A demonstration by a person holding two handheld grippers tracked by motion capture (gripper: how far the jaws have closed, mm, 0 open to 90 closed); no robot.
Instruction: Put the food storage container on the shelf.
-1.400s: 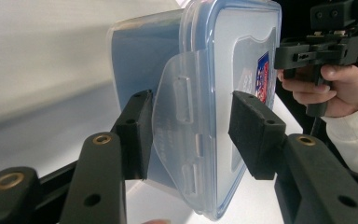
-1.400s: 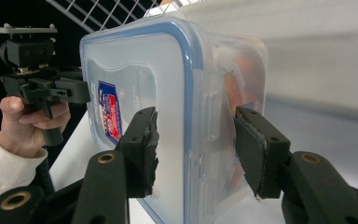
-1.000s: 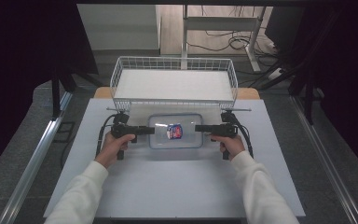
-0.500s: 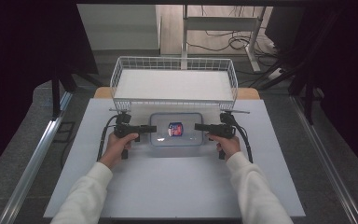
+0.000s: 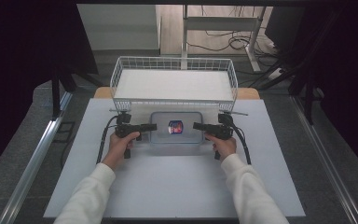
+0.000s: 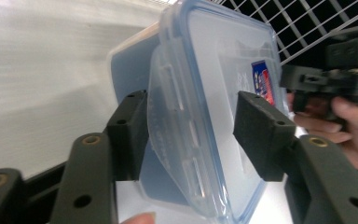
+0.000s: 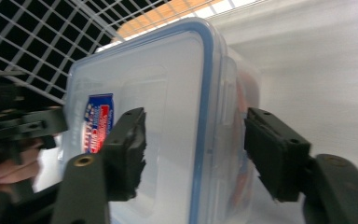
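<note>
The left gripper point(image 5: 153, 126) and right gripper point(image 5: 196, 125) both stand apart, each straddling one end flap of the clear lidded food container point(image 5: 176, 127) between them on the desk point(image 5: 177, 177).

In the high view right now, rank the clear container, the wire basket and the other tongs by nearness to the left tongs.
1. Clear container: just right of the left tongs, its end flap between their jaws.
2. Right tongs: across the container, at its right end.
3. Wire basket: behind, at the table's far edge.
</note>
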